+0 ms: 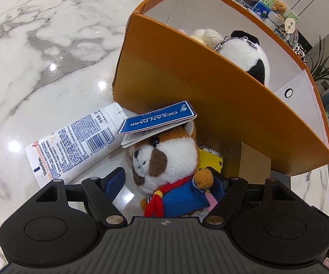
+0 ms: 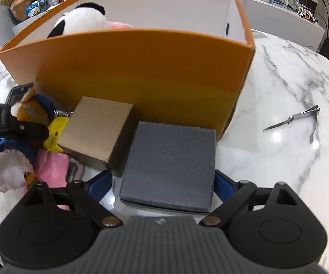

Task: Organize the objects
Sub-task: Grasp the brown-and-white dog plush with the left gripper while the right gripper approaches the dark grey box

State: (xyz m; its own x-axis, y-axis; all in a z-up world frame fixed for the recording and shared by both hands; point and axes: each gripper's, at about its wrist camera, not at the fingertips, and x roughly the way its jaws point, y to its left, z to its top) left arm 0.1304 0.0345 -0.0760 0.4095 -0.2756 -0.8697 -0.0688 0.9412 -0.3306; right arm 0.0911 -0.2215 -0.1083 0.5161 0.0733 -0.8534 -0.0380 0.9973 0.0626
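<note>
A plush animal (image 1: 164, 166) in a blue sailor jacket and red scarf lies on the marble table (image 1: 39, 45), with an Ocean Park tag (image 1: 157, 118) on its head. My left gripper (image 1: 168, 181) is open and straddles it; a gap shows at the left pad. My right gripper (image 2: 163, 185) is open around a dark grey box (image 2: 171, 164) that sits flat in front of the orange box (image 2: 141, 75). That bin holds a panda plush (image 2: 82, 20).
A Vaseline tube (image 1: 73, 146) lies left of the plush. A brown cardboard box (image 2: 96, 132) stands beside the grey one, with yellow (image 2: 55, 132) and pink (image 2: 50, 166) items to its left. A nail clipper (image 2: 301, 121) lies open on the marble at right.
</note>
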